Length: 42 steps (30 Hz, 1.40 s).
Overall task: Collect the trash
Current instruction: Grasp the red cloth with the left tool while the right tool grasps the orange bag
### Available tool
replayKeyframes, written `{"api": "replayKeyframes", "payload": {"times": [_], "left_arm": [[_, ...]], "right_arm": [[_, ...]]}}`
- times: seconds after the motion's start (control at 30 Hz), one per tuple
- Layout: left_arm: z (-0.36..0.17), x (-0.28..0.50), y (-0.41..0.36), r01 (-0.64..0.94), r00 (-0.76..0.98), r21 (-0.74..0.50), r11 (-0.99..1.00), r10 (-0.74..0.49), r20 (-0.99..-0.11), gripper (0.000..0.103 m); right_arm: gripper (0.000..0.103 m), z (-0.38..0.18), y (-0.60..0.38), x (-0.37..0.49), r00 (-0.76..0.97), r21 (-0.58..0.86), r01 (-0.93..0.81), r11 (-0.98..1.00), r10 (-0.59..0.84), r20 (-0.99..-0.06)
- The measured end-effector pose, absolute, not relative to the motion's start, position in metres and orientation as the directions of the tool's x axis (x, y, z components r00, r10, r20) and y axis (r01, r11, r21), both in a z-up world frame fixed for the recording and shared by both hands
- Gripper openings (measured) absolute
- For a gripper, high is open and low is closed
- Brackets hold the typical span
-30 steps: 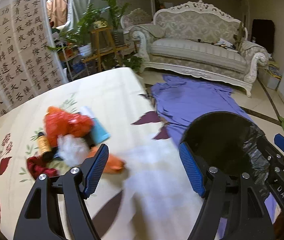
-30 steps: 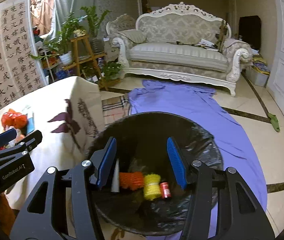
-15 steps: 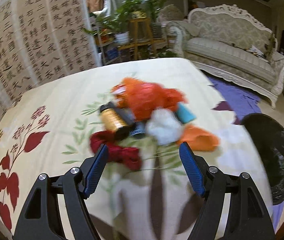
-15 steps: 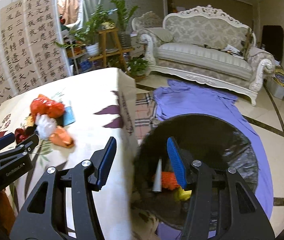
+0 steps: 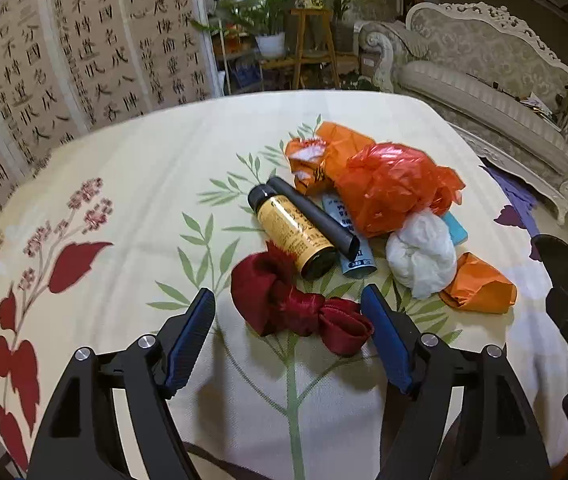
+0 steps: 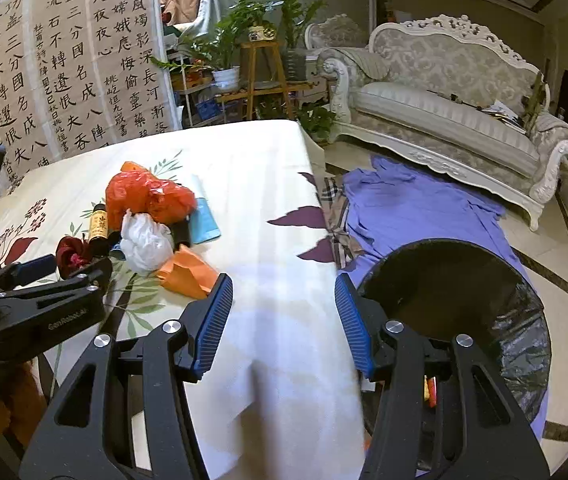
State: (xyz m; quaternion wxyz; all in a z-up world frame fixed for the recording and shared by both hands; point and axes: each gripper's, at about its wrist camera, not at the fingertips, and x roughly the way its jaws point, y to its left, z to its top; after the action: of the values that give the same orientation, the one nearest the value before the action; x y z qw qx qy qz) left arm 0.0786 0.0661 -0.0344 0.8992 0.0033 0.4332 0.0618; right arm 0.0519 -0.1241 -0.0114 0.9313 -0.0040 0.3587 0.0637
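Note:
A trash pile lies on the floral tablecloth (image 5: 124, 200): a dark red cloth (image 5: 295, 308), a yellow bottle (image 5: 291, 232), a black tube (image 5: 311, 212), an orange-red plastic bag (image 5: 387, 188), a white crumpled wad (image 5: 421, 256) and an orange wrapper (image 5: 479, 284). My left gripper (image 5: 289, 316) is open, its blue pads on either side of the red cloth's near end without pressing it. My right gripper (image 6: 282, 300) is open and holds nothing, above the bare cloth near the table's right edge. The black-lined trash bin (image 6: 463, 280) stands on the floor just right of it.
A blue packet (image 5: 455, 228) lies under the bag. A purple sheet (image 6: 411, 204) covers the floor beyond the bin. A pale sofa (image 6: 443, 108), plant stands (image 6: 260, 60) and a calligraphy screen (image 6: 64, 64) line the back. The left gripper's body (image 6: 44, 300) shows at the right view's left edge.
Both grippers swung left, away from the bin. The left one came over the table to the trash pile, and the right one moved from above the bin to above the table's edge.

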Motion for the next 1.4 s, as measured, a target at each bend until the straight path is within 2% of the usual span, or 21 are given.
{"api": "replayKeyframes", "payload": {"times": [0.03,0.13,0.4,0.73,0.83,1.13,1.23,1.27,1.4], "left_arm": [[-0.036,0.079,0.068,-0.106,0.609,0.049,0.993,0.104,-0.786,0.073],[-0.036,0.078,0.071,-0.093,0.607,0.032,0.995,0.082,-0.790,0.059],[-0.036,0.066,0.077,-0.060,0.625,0.037,0.998,0.066,-0.778,0.041],[-0.033,0.056,0.095,-0.085,0.624,0.030,0.996,0.077,-0.777,0.039],[-0.032,0.053,0.103,-0.102,0.629,0.046,0.994,0.100,-0.771,0.039],[-0.033,0.052,0.123,-0.143,0.622,0.058,0.988,0.135,-0.771,0.039],[-0.033,0.053,0.126,-0.148,0.619,0.052,0.988,0.134,-0.774,0.039],[-0.033,0.053,0.126,-0.149,0.618,0.052,0.987,0.134,-0.774,0.039],[-0.034,0.053,0.126,-0.146,0.619,0.053,0.988,0.133,-0.774,0.039]], "right_arm": [[0.052,-0.011,-0.122,0.053,0.733,0.037,-0.124,0.992,0.117,-0.670],[0.052,-0.013,-0.119,0.056,0.728,0.035,-0.131,0.991,0.120,-0.675],[0.052,-0.015,-0.114,0.056,0.717,0.029,-0.145,0.989,0.126,-0.686],[0.053,-0.013,-0.099,0.054,0.710,0.025,-0.194,0.981,0.158,-0.686],[0.062,-0.014,-0.092,0.056,0.702,0.033,-0.216,0.976,0.179,-0.689],[0.062,-0.023,-0.080,0.077,0.645,0.044,-0.242,0.969,0.194,-0.739],[0.055,-0.028,-0.076,0.084,0.615,0.046,-0.251,0.967,0.196,-0.764],[0.049,-0.029,-0.076,0.085,0.608,0.047,-0.252,0.966,0.196,-0.770],[0.045,-0.030,-0.074,0.083,0.608,0.029,-0.259,0.965,0.186,-0.772]]}}
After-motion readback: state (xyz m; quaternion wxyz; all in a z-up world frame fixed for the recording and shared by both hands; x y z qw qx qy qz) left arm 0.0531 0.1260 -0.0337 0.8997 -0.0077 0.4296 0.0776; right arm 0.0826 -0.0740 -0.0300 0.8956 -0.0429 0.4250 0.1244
